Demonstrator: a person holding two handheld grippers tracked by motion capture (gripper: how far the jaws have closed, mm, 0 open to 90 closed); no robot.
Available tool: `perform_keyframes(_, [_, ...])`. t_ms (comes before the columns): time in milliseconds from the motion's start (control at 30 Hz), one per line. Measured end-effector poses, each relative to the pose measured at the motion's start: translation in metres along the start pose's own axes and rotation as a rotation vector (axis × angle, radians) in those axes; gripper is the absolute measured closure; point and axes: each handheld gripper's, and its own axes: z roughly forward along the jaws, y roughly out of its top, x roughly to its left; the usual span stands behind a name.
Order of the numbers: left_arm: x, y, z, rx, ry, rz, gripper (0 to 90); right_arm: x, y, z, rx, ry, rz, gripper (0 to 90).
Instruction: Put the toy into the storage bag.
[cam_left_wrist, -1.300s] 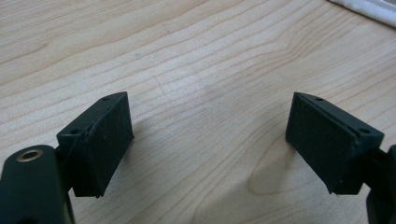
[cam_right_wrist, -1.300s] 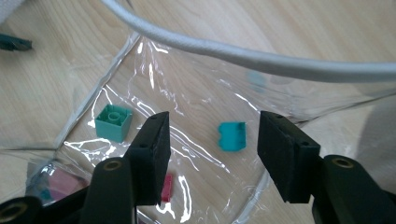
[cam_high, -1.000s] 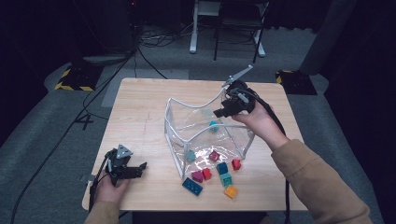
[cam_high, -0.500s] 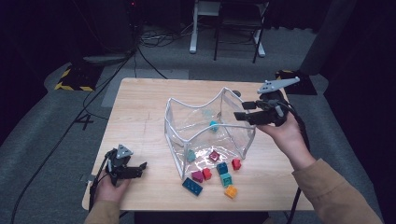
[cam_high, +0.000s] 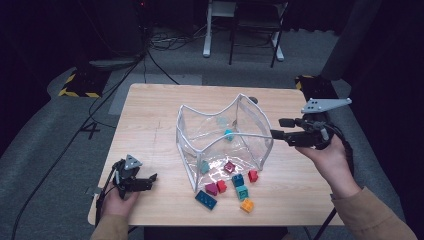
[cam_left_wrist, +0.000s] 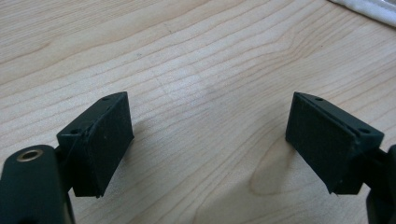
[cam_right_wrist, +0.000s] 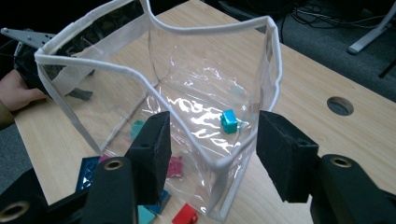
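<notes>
Table (cam_high: 150, 120): light wood, bare under the left gripper. Clear bag (cam_high: 222, 137): transparent plastic with white piping, standing upright near the table's middle, mouth open and facing up, walls bowed inward, long axis running from the bag's near-left corner to its far-right corner. Right gripper (cam_high: 281, 128): held just beside the bag's right rim, above the table, jaws spread wide, pointing left toward the bag, nothing between them. Left gripper (cam_high: 148, 179): well left of the bag, low over the table, jaws spread, empty. Loose blocks: cyan block (cam_right_wrist: 229, 120) inside the bag toward its far side; blue brick (cam_high: 206, 199), red block (cam_high: 253, 175) and orange block (cam_high: 247, 205) on the table at the bag's near side.
</notes>
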Motion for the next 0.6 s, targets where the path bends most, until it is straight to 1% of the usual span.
perform_keyframes(133, [0.0, 0.0, 0.0, 0.0, 0.0, 0.0, 15.2, -0.001, -0.01, -0.002, 0.019, -0.012, 0.004, 45.7])
perform_keyframes(333, [0.0, 0.0, 0.0, -0.001, 0.0, 0.0, 15.2, -0.003, -0.027, 0.0, 0.018, -0.005, 0.031, 45.0])
perform_keyframes(500, [0.0, 0.0, 0.0, 0.001, 0.0, 0.0, 15.2, 0.003, -0.051, 0.01, 0.039, 0.001, 0.047, 45.0])
perform_keyframes(600, [0.0, 0.0, 0.0, 0.001, 0.0, 0.0, 15.2, 0.009, -0.069, 0.021, 0.057, -0.001, 0.046, 44.7])
